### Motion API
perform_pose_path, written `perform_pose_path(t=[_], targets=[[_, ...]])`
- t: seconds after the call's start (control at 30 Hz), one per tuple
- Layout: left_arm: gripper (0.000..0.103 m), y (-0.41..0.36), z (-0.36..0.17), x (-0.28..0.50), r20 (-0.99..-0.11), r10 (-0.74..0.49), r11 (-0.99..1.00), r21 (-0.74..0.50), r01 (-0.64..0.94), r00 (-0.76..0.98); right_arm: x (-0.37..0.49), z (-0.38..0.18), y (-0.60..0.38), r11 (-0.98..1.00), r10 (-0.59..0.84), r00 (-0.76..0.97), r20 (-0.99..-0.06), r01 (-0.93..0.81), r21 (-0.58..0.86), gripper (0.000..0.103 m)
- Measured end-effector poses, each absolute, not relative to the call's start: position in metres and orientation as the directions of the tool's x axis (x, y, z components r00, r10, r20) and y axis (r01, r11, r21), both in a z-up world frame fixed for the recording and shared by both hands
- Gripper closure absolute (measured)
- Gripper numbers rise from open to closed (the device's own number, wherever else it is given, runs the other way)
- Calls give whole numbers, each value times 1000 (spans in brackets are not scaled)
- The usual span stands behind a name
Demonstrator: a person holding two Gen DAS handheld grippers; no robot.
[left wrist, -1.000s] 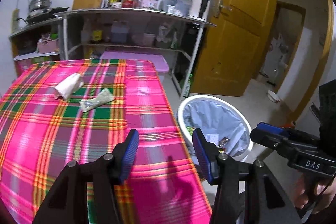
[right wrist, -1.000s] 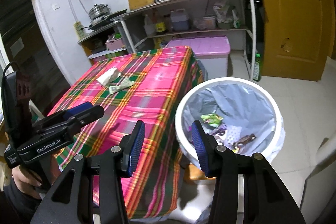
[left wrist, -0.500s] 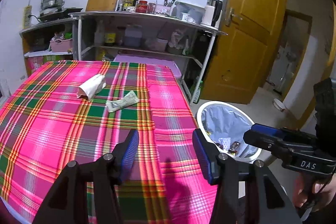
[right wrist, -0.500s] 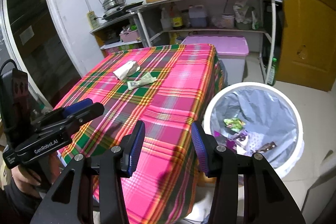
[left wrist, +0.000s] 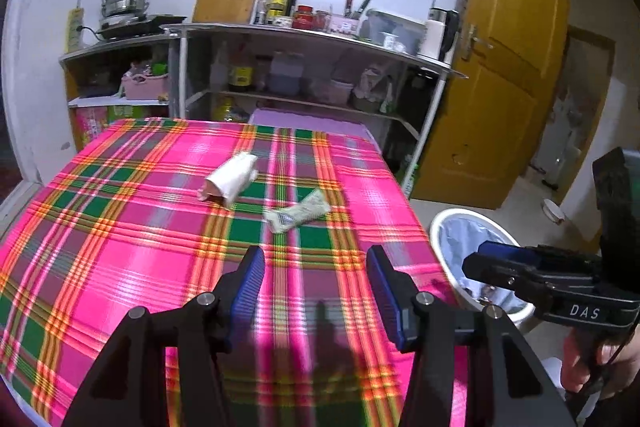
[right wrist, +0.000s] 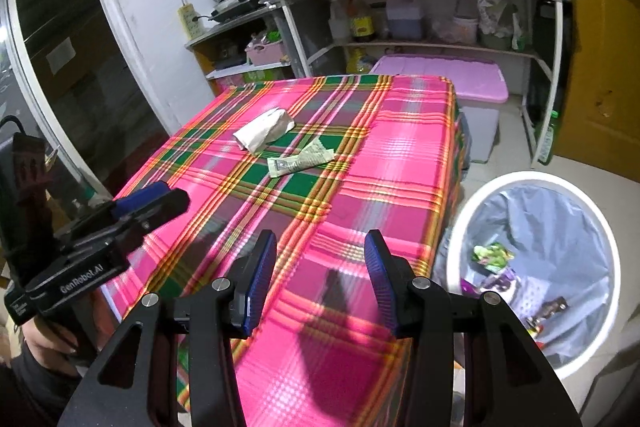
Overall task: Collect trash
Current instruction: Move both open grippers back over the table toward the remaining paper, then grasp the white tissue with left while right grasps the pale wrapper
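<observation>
- Trash lies on the desk in two pieces: a crumpled white paper wad and a flattened greenish wrapper, near each other but apart, toward the far half of the pink-and-green plaid cloth.
- From the right wrist view we see the same white paper wad behind the wrapper, both resting flat on the desk.
- We hold the left hand-held gripper above the near part of the desk, its blue-padded jaws spread wide with nothing between them, well short of the wrapper.
- We hold the right hand-held gripper over the near right corner of the desk, jaws likewise spread apart and empty.
- In the left wrist view the right hand-held gripper shows at the right edge, reaching over the bin; in the right wrist view the left hand-held gripper shows at the left edge, beside the desk.
- Just beside the right side of the desk, on the floor, stands a round white trash bin lined with a pale blue bag, with several colourful scraps lying inside; we see its rim in the left view too.
- Behind the desk stands a metal shelf unit crowded with bottles and containers, and a yellow door to its right.
</observation>
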State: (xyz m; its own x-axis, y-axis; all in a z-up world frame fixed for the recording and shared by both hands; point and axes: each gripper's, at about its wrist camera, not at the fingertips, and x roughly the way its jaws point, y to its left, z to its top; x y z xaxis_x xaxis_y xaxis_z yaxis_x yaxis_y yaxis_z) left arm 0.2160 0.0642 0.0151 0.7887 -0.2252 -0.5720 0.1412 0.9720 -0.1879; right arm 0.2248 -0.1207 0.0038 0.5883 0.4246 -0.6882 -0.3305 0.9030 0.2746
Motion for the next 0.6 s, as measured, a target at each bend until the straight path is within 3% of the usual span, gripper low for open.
perform_pose_path(t=[0.6], targets=[[50, 135, 6, 262, -572, -166, 978, -201, 59, 803, 308, -27, -55, 900, 420, 504, -754, -336, 277, 56]])
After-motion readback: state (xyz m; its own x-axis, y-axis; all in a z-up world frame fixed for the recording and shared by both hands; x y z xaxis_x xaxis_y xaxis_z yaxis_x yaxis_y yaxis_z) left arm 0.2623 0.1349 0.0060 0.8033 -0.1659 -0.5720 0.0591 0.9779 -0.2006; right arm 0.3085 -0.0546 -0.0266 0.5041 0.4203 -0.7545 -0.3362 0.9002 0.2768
